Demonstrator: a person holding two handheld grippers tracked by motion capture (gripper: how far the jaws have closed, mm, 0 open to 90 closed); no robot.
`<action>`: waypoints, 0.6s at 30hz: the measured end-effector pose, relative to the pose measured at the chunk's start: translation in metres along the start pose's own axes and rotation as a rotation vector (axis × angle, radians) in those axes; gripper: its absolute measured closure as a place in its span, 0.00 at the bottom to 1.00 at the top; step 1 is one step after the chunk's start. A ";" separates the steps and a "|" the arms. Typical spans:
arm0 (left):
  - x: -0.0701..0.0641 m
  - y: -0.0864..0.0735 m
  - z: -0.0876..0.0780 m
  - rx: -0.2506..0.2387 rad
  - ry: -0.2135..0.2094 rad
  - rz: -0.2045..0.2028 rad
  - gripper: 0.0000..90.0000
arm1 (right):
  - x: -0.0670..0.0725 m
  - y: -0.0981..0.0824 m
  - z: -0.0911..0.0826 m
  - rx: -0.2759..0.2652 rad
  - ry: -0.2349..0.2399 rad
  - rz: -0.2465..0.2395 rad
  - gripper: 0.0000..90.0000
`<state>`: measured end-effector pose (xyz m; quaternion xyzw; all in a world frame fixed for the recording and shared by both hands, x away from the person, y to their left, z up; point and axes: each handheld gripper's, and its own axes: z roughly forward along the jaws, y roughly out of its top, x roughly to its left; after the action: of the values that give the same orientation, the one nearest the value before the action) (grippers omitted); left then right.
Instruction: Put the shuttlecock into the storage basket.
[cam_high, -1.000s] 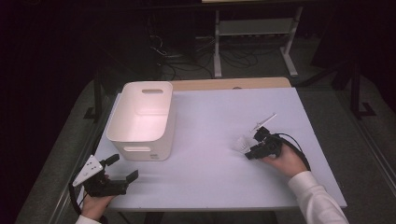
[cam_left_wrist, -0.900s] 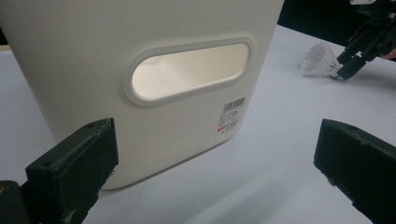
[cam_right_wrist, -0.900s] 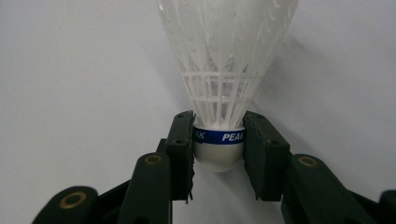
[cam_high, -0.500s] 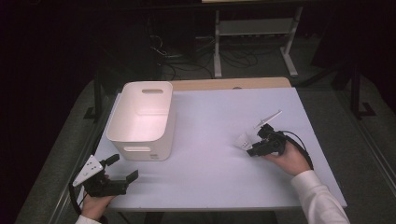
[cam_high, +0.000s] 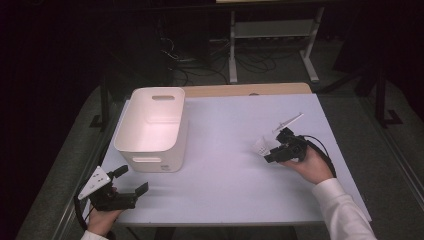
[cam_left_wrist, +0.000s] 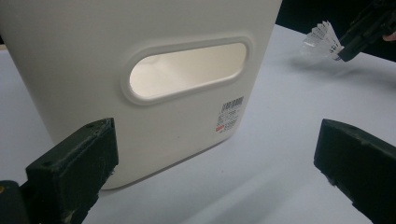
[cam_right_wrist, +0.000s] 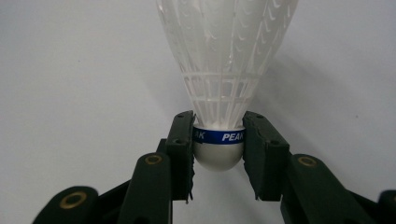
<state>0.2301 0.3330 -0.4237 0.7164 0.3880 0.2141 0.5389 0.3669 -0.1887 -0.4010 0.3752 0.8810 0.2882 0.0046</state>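
A white shuttlecock (cam_right_wrist: 224, 70) with a blue band on its round base sits between the black jaws of my right gripper (cam_right_wrist: 218, 140), which is shut on that base. In the high view the right gripper (cam_high: 270, 152) holds the shuttlecock (cam_high: 261, 145) just above the table's right half, feathers pointing left. The shuttlecock (cam_left_wrist: 321, 37) is also at the far upper right of the left gripper view. My left gripper (cam_high: 135, 182) stands open near the front left corner, facing the white bin (cam_high: 152, 127). The bin's end wall (cam_left_wrist: 154, 74) with its oval handle slot stands close ahead of the wide-apart jaws.
The pale table (cam_high: 225, 190) has bare room between the bin and the right hand. A wooden strip (cam_high: 235, 90) runs along its far edge. A metal shelf frame (cam_high: 272, 35) and cables stand in the dark behind.
The right gripper has drifted slightly left and toward the front with the shuttlecock in it. The left gripper has kept still.
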 end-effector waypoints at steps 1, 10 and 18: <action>0.000 0.000 0.000 0.000 0.002 0.002 0.00 | 0.001 0.002 -0.001 -0.001 -0.003 -0.001 0.70; 0.000 0.000 0.000 -0.006 0.002 -0.008 0.00 | 0.007 0.011 -0.007 -0.004 -0.005 -0.022 0.70; 0.000 0.000 0.000 -0.008 0.005 -0.009 0.00 | 0.015 0.020 -0.014 -0.019 -0.002 -0.046 0.70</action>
<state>0.2302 0.3330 -0.4236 0.7118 0.3918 0.2151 0.5418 0.3659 -0.1747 -0.3765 0.3550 0.8866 0.2961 0.0156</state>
